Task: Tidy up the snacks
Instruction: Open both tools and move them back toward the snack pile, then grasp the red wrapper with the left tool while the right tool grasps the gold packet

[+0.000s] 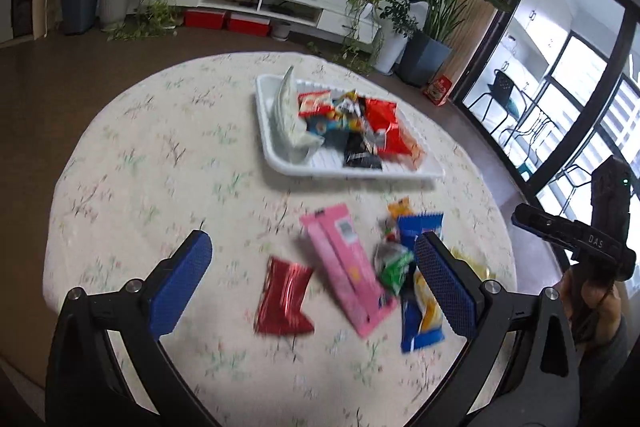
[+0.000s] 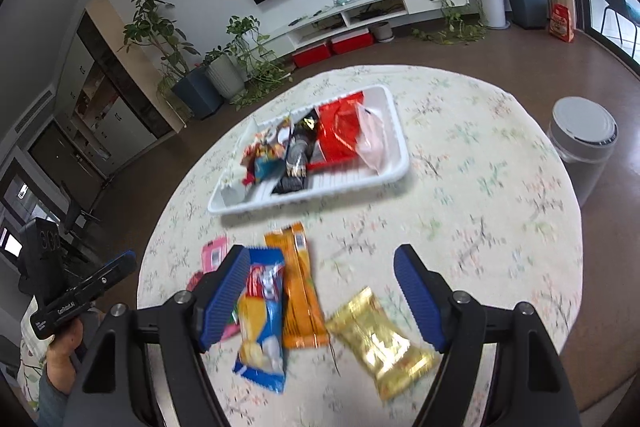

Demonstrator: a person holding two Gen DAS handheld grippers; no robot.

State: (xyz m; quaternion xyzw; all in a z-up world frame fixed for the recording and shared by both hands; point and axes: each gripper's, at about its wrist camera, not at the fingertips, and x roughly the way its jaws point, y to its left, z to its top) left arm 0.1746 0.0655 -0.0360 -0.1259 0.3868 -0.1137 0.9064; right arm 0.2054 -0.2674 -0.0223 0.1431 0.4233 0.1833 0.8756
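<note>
While the white tray [image 1: 280,159] on the round table [image 1: 132,163] already holds many snack packets, several more lie loose on the flowered cloth between the tray and me. Inside the tray I see a pale bag [image 1: 289,115] standing against its left wall, a large red bag [image 1: 386,127], a black packet [image 1: 360,151] and some small colourful ones which are too blurred to tell apart.

The loose snacks are near the table edge, below my claws. My left claw [image 1: 312,259] hangs above them with its jaws very wide, and nothing is between the pads. Under its gap lie a red foil packet [image 1: 285,297] and a long pink packet [image 1: 348,267]; a green packet [image 1: 394,267] and a blue and yellow packet [image 1: 420,319] are just beside its right finger.

My right claw [image 2: 320,287] is also open, less wide, and holds nothing. Below its gap lie an orange packet [image 2: 302,291] and a gold packet [image 2: 380,339]; the blue and yellow packet [image 2: 262,323] is partly under its left finger.

A grey bin [image 2: 584,143] stands on the floor to the right of the table.
</note>
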